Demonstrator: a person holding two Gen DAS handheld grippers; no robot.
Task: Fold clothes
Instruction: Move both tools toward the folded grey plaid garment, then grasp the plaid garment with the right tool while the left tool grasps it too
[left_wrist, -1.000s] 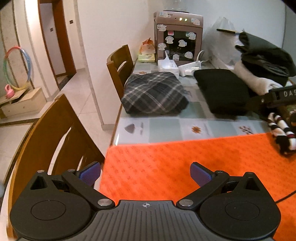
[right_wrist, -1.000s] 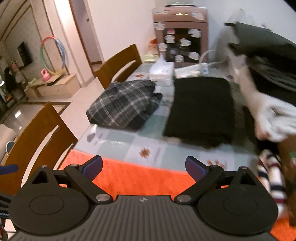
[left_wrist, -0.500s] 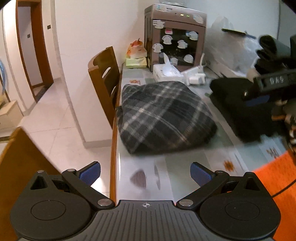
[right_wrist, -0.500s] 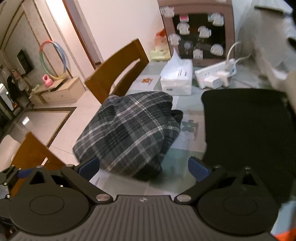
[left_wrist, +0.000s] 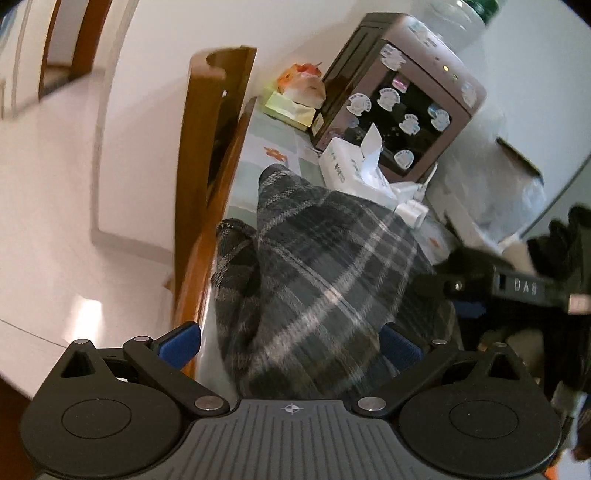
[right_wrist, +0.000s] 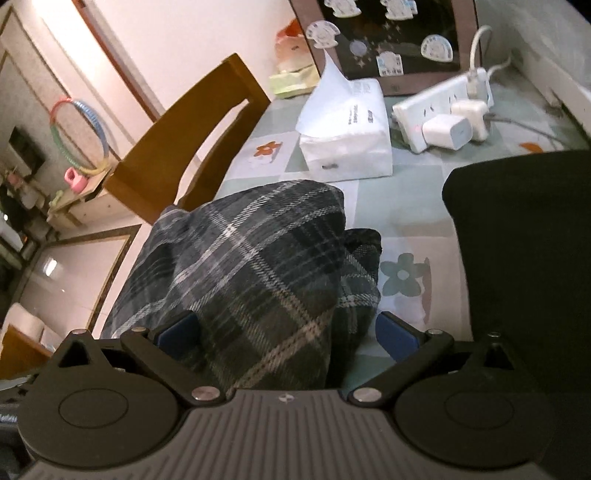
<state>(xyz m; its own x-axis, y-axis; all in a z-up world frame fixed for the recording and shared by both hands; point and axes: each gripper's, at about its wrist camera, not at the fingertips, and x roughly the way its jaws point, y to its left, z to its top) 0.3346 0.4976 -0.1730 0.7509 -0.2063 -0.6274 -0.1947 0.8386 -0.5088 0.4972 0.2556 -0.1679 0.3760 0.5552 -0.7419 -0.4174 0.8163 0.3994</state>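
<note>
A folded dark plaid garment (left_wrist: 314, 280) (right_wrist: 251, 266) lies on the tiled tabletop (right_wrist: 402, 206) by its left edge. My left gripper (left_wrist: 290, 345) is open, with its blue pads straddling the near end of the plaid bundle. My right gripper (right_wrist: 288, 334) is open too, and the same bundle sits between its fingers from the right side. The right gripper's black body (left_wrist: 517, 288) shows at the right in the left wrist view. A folded black garment (right_wrist: 524, 251) lies to the right of the plaid one.
A wooden chair (right_wrist: 184, 147) (left_wrist: 210, 177) stands against the table's left edge. Behind the plaid garment are a white tissue pack (right_wrist: 347, 133), a power strip with chargers (right_wrist: 443, 114) and a brown cabinet with stickers (left_wrist: 399, 110). White floor (left_wrist: 55, 240) lies below the left edge.
Both grippers moved forward and down from over the orange mat to the plaid garment, which now sits between each pair of open fingers. The left view has tilted.
</note>
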